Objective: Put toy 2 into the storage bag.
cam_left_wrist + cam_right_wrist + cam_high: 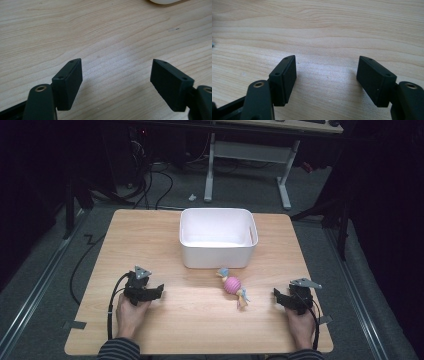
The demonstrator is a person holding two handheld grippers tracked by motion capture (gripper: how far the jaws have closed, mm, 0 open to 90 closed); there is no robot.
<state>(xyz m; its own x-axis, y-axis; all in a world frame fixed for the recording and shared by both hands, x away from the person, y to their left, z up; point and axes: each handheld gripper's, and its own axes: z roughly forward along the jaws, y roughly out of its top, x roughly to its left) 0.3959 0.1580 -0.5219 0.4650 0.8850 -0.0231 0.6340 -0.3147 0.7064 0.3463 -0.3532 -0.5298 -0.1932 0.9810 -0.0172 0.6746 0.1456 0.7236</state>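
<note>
A pink ball-shaped toy (232, 285) with blue and yellow tassel ends lies on the wooden table (150, 235), just in front of a white tub (218, 238). My left gripper (159, 292) rests low at the table's front left, a hand behind it, apart from the toy. In the left gripper view its jaws (116, 75) stand open over bare wood. My right gripper (278, 296) sits at the front right, to the right of the toy. Its jaws (327, 72) are open too, with nothing between them.
The tub's curved base edge (165, 2) shows at the top of the left gripper view. Bare wood lies around both grippers. Beyond the table are a grey floor, cables (165, 180) and the white legs of a desk (284, 185).
</note>
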